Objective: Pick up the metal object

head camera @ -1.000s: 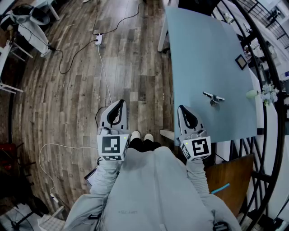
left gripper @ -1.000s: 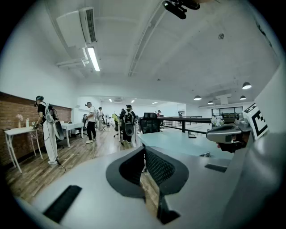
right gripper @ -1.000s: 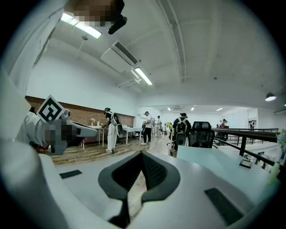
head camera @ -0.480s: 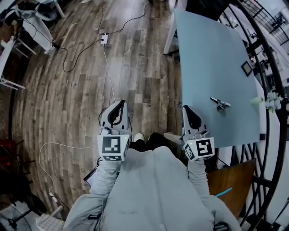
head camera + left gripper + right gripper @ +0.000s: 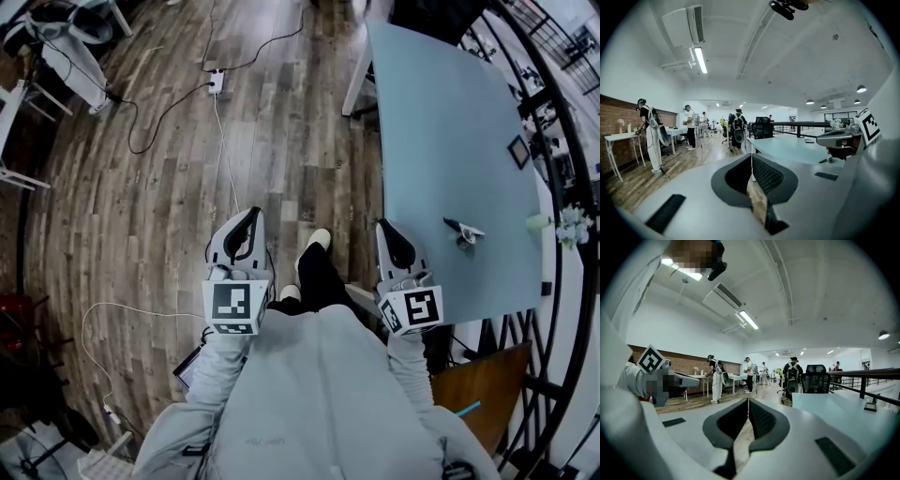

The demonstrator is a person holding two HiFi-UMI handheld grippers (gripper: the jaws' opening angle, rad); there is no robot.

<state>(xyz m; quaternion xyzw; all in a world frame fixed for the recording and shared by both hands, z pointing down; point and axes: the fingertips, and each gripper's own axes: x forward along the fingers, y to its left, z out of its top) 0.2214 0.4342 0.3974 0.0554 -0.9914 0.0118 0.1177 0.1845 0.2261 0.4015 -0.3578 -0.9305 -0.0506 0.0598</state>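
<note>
Metal object sits lower and further right in the head view than a second ago. The person is mid-stride, one shoe now out in front, and both grippers hold the same place in the frame.

- Object: small and slim, lying on the blue-grey table toward its near right part. Nothing touches it. Its shape is too small to read.
- Right gripper: at the table's near left edge, well apart from the object. Jaws closed tip to tip, with nothing between them.
- Left gripper: out over the wooden floor, further off. Jaws likewise pressed together and empty.

Step in hand, as I judge it, is the approach; no reach has begun. To do it well:
- Use the right gripper, as it is nearer.
- Spread its jaws before it arrives.
- Tip the nose down toward the tabletop.
- Come in across the object's narrow width.
- Close gently, since a low, hard piece may skid on that smooth surface.
</note>
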